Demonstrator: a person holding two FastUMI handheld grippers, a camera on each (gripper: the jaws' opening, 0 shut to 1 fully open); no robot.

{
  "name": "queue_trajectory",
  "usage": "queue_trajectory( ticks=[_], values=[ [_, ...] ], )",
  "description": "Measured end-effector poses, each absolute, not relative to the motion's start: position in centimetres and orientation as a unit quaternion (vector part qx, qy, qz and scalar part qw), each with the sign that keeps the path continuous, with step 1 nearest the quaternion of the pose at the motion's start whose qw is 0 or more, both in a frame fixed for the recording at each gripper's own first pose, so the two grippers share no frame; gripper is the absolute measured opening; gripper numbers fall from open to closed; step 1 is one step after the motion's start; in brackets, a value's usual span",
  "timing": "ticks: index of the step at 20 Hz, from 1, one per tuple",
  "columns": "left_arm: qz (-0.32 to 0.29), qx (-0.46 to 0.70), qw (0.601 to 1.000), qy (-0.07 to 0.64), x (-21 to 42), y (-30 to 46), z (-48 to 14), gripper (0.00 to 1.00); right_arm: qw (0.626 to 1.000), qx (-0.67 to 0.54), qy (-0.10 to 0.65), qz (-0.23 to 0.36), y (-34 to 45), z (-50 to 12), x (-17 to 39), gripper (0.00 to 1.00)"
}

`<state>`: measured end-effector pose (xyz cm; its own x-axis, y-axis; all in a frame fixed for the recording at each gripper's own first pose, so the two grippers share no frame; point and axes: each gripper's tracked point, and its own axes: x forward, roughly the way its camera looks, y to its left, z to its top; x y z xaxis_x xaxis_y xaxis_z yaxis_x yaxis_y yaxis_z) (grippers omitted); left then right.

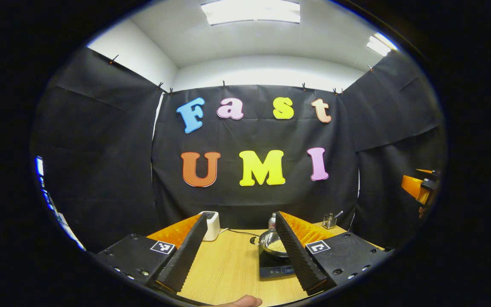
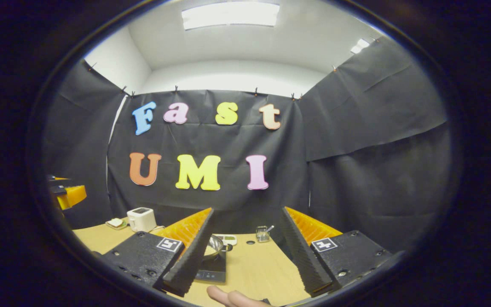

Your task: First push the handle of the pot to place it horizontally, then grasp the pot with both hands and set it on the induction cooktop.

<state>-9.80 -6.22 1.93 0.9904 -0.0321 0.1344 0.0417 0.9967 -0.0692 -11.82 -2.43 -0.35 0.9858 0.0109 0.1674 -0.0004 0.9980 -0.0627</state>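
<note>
- The left gripper [image 1: 237,238] fills the bottom of the left gripper view, held well above the wooden table [image 1: 228,273]; its fingers are spread wide with nothing between them; a fingertip of the person's hand [image 1: 243,302] shows at the lower edge.
- The right gripper [image 2: 245,238] stands likewise in the right gripper view: spread apart, gripping nothing, above the table.
- Beyond the left gripper's right finger lies the pot [image 1: 273,244], already resting on the induction cooktop [image 1: 273,266], with pale grains inside; the right gripper view shows the pot [image 2: 213,246] partly hidden behind that gripper's left finger.
- I cannot tell which way the handle points; a stub shows at the pot's left side.
- Judged risks: any fresh push or careless descent could slide the pot off the cooktop or spill the grains; the toaster [image 1: 211,225] and its cable, near the pot, could be snagged.
</note>
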Motion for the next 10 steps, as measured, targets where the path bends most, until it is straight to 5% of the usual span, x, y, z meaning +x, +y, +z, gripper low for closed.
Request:
queue_trajectory(
  ticks=[10],
  values=[
    [-0.035, -0.035, 0.997, -0.053, -10.1, -6.9, 0.1, 0.95, 0.997, -0.014, -0.070, 0.000, -2.9, -2.9, -12.1, 0.94]
  ],
)
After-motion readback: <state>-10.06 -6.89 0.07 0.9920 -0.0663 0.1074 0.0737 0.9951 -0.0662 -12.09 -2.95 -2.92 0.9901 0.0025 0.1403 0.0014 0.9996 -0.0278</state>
